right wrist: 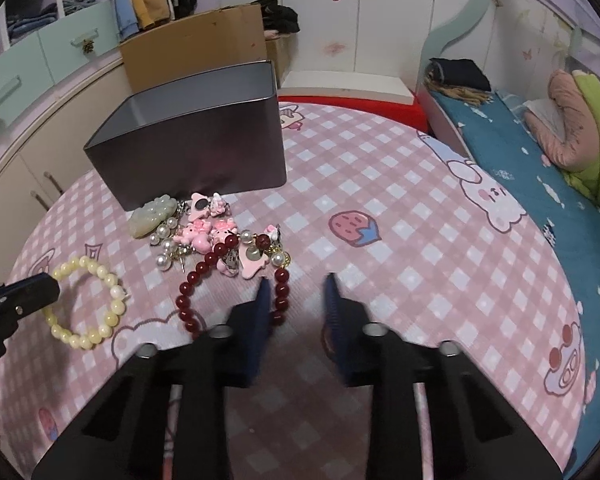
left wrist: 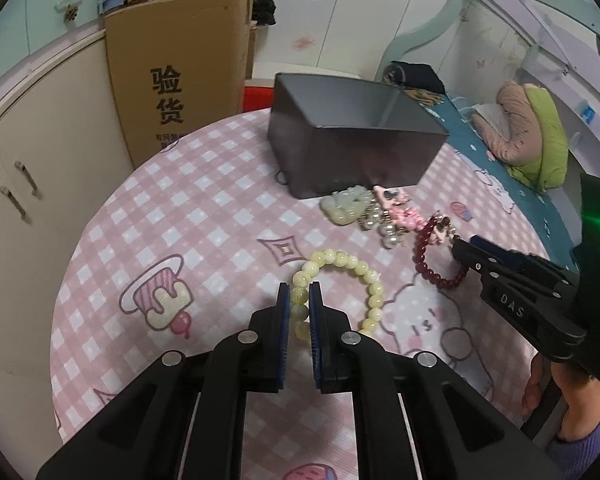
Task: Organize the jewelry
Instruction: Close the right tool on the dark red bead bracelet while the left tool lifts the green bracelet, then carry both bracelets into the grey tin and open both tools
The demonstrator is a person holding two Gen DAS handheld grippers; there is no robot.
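My left gripper (left wrist: 300, 292) is shut on the pale yellow bead bracelet (left wrist: 352, 264), one bead pinched between its blue pads; it also shows at the left edge of the right wrist view (right wrist: 54, 285). The dark red bead bracelet (right wrist: 188, 300) lies on the pink checked tablecloth (right wrist: 400, 240). My right gripper (right wrist: 296, 284) stands over its right side, fingers apart and blurred, with a few red beads in the gap beside the left finger. A pile of pink charms, pearls and a pale green jade pendant (right wrist: 156, 214) sits in front of the open dark metal box (right wrist: 204, 156).
A tall cardboard carton (left wrist: 172, 80) leans beyond the table at the left, beside cream cupboards (left wrist: 28, 184). A bed with a blue sheet (right wrist: 540, 184) runs along the right. A person's hand in a purple sleeve (left wrist: 572, 408) holds the right gripper.
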